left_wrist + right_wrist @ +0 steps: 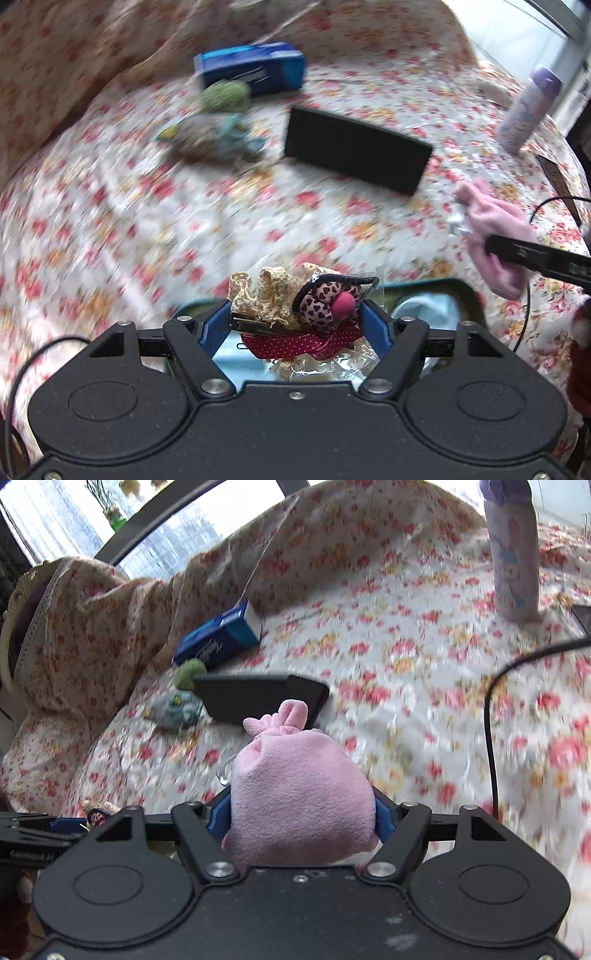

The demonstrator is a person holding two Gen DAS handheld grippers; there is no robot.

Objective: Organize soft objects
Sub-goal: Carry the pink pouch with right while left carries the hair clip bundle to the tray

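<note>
My left gripper (295,321) is shut on a bundle of soft accessories (317,302): cream crochet, a heart-print fabric flower and a red dotted ribbon in clear wrap. It hangs over a green-rimmed bin (465,291) holding something pale blue. My right gripper (301,812) is shut on a pink plush pouch (295,794) with a tied top. The left wrist view shows that pouch (491,225) at the right, above the floral cloth. On the cloth further back lie a green fuzzy ball (225,96) and a blue-green soft toy (218,138).
A black box (354,155) sits mid-table, with a blue carton (251,68) behind it. A tall pastel bottle (528,107) stands at the right. A black cable (491,720) crosses the floral tablecloth (406,701). A draped chair back (92,627) rises at the left.
</note>
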